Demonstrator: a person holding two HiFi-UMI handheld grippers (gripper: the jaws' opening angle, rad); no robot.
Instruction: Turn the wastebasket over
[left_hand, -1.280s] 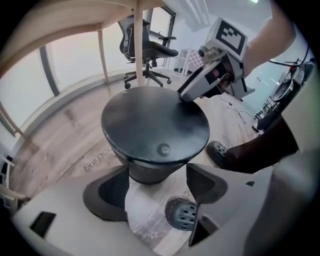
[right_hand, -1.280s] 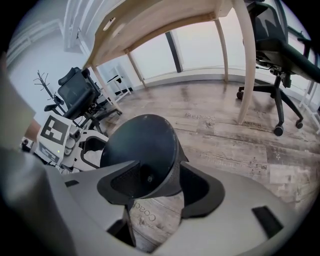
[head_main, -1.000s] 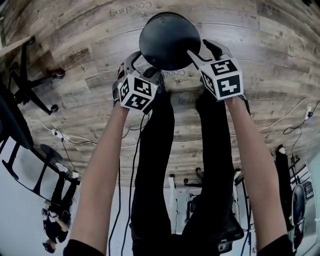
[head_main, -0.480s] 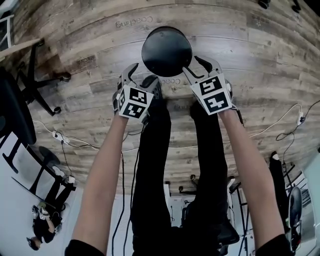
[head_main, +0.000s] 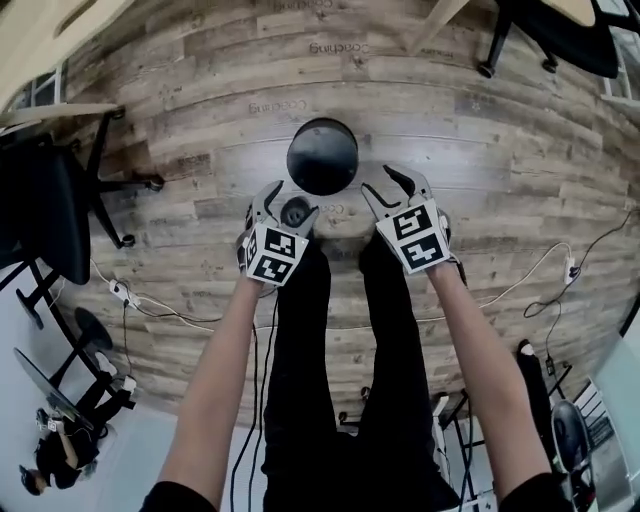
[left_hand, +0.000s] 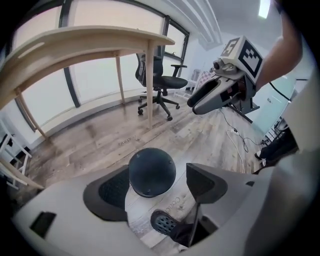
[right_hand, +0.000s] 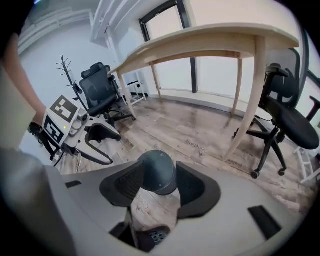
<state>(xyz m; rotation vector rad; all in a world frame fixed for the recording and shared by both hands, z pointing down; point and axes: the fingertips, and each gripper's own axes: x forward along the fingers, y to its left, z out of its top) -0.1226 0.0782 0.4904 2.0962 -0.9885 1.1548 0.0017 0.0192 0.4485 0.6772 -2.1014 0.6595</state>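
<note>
The dark round wastebasket (head_main: 322, 155) stands on the wooden floor with its closed bottom facing up. My left gripper (head_main: 285, 205) hangs above its near left side, open and holding nothing. Off the near right side is my right gripper (head_main: 385, 185), also open; its jaws have just been closing a little with nothing between them. In the left gripper view the wastebasket (left_hand: 152, 171) shows far below between the jaws of the left gripper (left_hand: 157, 185). The right gripper view has the wastebasket (right_hand: 157, 172) below the gap of the right gripper (right_hand: 159, 186).
A light wooden desk (right_hand: 210, 42) and black office chairs (left_hand: 160, 82) stand around. Cables (head_main: 545, 265) trail over the floor on both sides. My legs in black trousers (head_main: 340, 330) and a shoe (left_hand: 162, 222) are right behind the basket.
Both grippers have lifted up and away from the wastebasket's sides. The basket stays on the floor and looks smaller and farther below.
</note>
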